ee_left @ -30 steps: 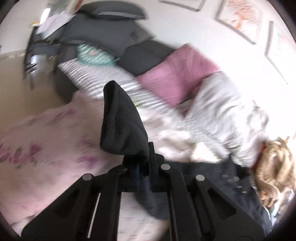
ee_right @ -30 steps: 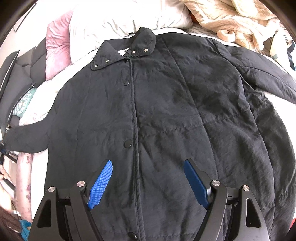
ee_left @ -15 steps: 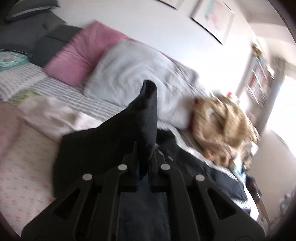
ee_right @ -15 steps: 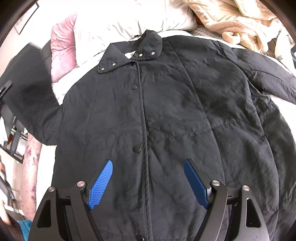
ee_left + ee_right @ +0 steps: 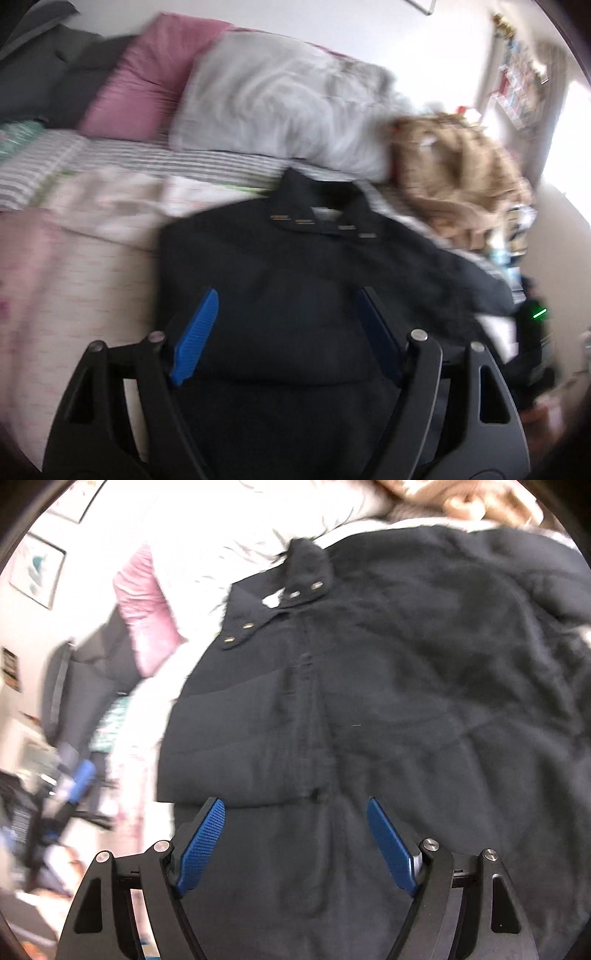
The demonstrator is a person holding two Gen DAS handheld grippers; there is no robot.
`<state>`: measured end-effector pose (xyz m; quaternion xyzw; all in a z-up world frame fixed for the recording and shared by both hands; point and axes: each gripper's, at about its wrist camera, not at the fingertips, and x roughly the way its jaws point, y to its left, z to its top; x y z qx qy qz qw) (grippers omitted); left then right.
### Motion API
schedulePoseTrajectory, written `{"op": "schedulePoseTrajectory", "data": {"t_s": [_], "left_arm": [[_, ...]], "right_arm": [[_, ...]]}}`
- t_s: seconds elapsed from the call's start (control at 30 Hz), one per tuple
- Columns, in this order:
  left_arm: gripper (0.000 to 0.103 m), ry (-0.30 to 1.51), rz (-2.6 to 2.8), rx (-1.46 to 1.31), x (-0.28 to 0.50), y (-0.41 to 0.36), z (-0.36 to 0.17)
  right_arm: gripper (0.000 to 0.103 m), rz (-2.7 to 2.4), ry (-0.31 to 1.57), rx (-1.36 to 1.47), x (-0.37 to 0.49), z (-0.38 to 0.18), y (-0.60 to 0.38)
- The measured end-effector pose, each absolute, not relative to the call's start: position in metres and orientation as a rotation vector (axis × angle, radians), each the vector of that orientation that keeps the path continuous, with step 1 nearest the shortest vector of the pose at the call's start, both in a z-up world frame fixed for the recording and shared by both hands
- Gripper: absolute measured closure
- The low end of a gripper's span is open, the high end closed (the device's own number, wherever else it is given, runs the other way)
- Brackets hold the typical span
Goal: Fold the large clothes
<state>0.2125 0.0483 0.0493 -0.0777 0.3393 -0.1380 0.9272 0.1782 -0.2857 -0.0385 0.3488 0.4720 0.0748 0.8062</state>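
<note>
A large black jacket lies front-up on the bed, collar toward the pillows. Its left sleeve now lies folded across the chest. In the left wrist view the same jacket fills the middle, and my left gripper hovers above the folded sleeve with its jaws opening and nothing between the blue pads. My right gripper stands open over the jacket's lower front, its pads holding nothing. The jacket's right sleeve stretches off toward the right edge.
A grey-white pillow and a pink pillow lie at the head of the bed. A tan fleece blanket is heaped at the right. Pale floral bedding spreads left of the jacket. Dark cushions sit far left.
My left gripper carried the black sleeve rightward over the jacket and has let it go; the sleeve now lies flat across the chest. The right wrist view has tilted slightly.
</note>
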Motion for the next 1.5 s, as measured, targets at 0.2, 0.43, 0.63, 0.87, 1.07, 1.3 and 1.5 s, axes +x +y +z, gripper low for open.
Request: {"op": "schedulePoseTrajectory", "data": {"t_s": [0.2, 0.43, 0.63, 0.87, 1.07, 1.3, 1.5], "left_arm": [[0.035, 0.778, -0.169, -0.317, 0.227, 0.095, -0.013], [0.052, 0.774, -0.083, -0.39, 0.253, 0.106, -0.042], [0.063, 0.773, -0.131, -0.402, 0.268, 0.089, -0.052], [0.063, 0.931, -0.184, -0.313, 0.286, 0.057, -0.084], [0.061, 1.0, -0.151, -0.234, 0.285, 0.04, -0.088], [0.022, 1.004, -0.157, -0.242, 0.263, 0.03, -0.047], [0.003, 1.024, -0.159, -0.235, 0.241, 0.031, -0.018]], "right_arm": [[0.03, 0.252, 1.119, 0.811, 0.216, -0.078, -0.255], [0.068, 0.231, 1.123, 0.688, 0.25, -0.113, -0.229], [0.097, 0.179, 0.958, 0.579, 0.258, -0.086, -0.235], [0.097, -0.014, 0.839, 0.348, 0.256, -0.05, -0.255], [0.096, -0.085, 1.041, 0.438, 0.267, -0.109, -0.275], [0.026, -0.088, 0.951, 0.551, 0.251, -0.074, -0.297], [0.015, -0.126, 0.895, 0.508, 0.23, -0.039, -0.309]]}}
